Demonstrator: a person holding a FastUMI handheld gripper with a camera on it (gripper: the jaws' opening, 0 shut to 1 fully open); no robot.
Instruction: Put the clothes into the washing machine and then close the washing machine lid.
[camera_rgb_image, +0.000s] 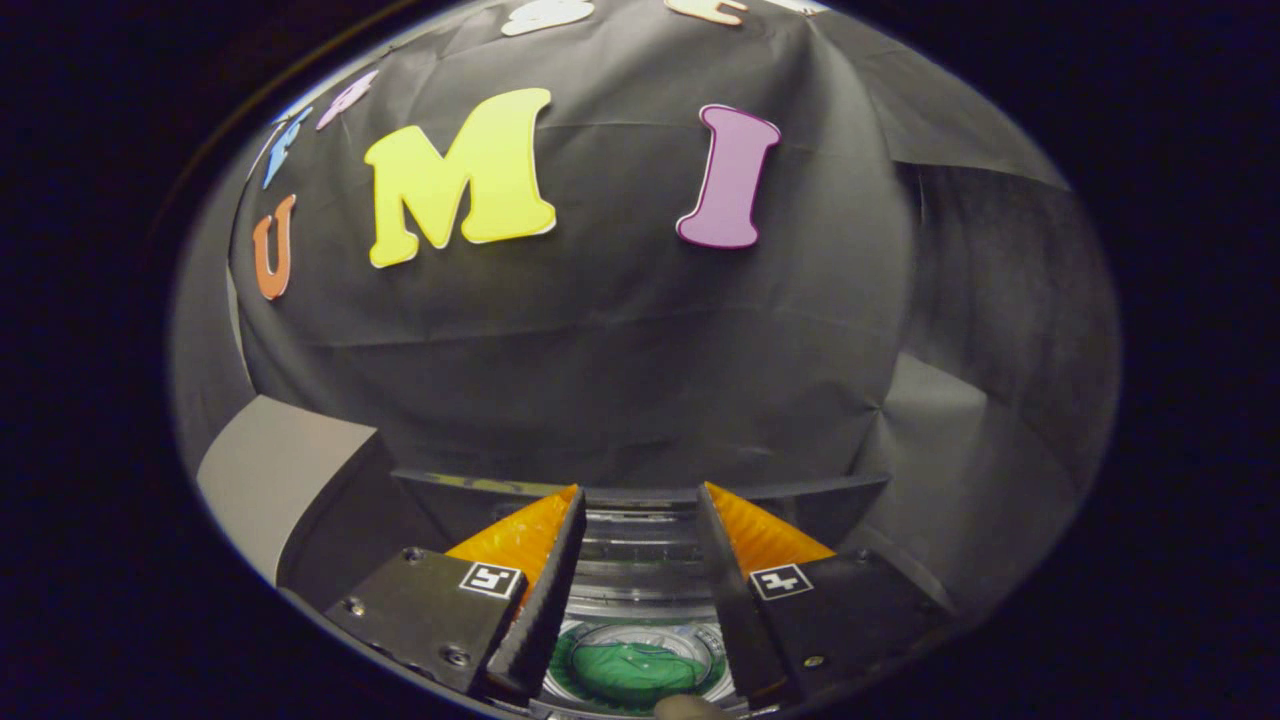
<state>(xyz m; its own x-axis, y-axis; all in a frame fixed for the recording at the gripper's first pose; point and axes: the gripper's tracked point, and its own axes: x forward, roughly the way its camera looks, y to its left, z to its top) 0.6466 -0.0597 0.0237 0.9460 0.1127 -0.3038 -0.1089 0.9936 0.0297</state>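
Gripper view was taken from above the washing machine, with the hand-held gripper held over its open top. Its two fingers were seen spread apart with a clear gap between them, nothing gripped; each finger was wedge-shaped, with a ribbed inner pad and a flat plate bearing a small square marker. Between and below the fingers, the round drum of the machine was seen, its wall ringed with shiny, ridged metal bands. At the bottom of the drum the clothes lay as a crumpled green bundle of soft fabric, well below the fingertips and untouched by them. A dark, flat edge was seen just behind the drum opening; whether it was the lid could not be told. Beyond it hung the booth's black cloth wall, matte and creased. A pale, smooth panel stood beside the machine.
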